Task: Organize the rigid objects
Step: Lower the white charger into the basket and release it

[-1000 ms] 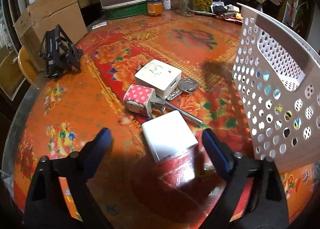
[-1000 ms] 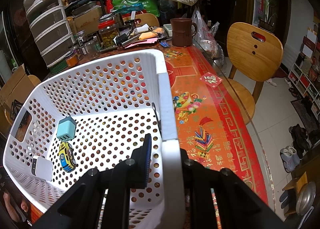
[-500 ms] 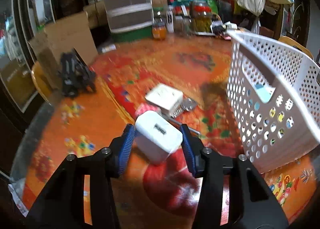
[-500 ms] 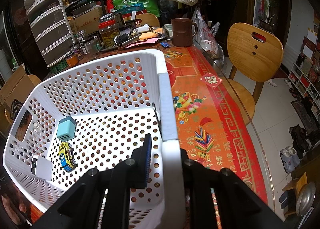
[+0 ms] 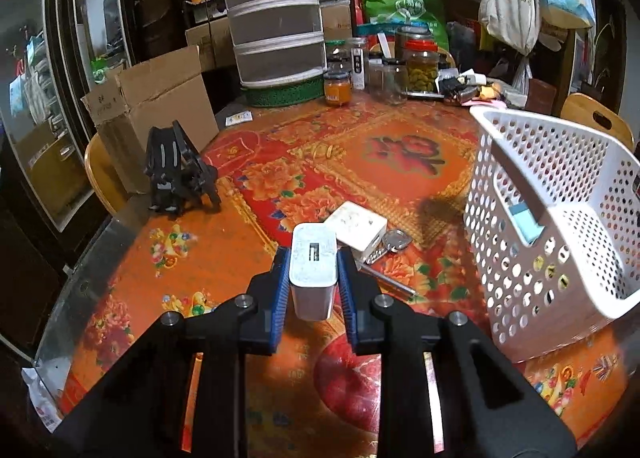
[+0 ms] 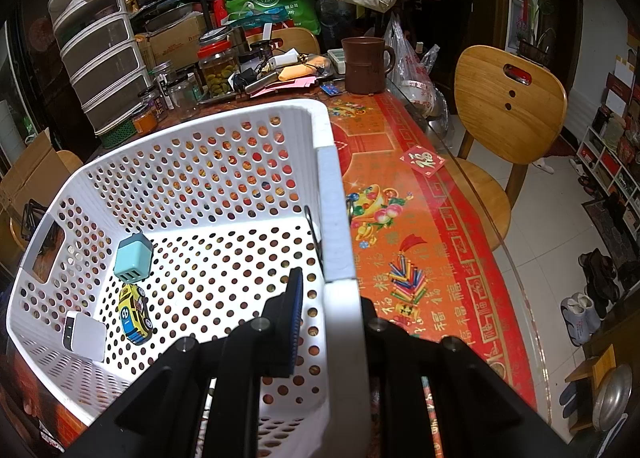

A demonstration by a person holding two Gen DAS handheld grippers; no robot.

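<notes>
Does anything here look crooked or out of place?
Yes: the white perforated plastic basket sits tilted, one side raised off the table, because the right gripper clamps its wall. The white charger cube in the left gripper is simply being carried.

Pretty cluttered room: table (image 6: 436, 213) had a red-orange floral cloth, a wooden chair (image 6: 508, 113) sat beside it, pale tiled floor (image 6: 544, 217), stacked drawer unit (image 5: 276, 17) and a cardboard box (image 5: 152, 105) behind.

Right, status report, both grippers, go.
Left gripper shut on white charger, lifted off table. Right gripper clamped on basket rim, basket tilted. Path to basket looks clear.
</notes>
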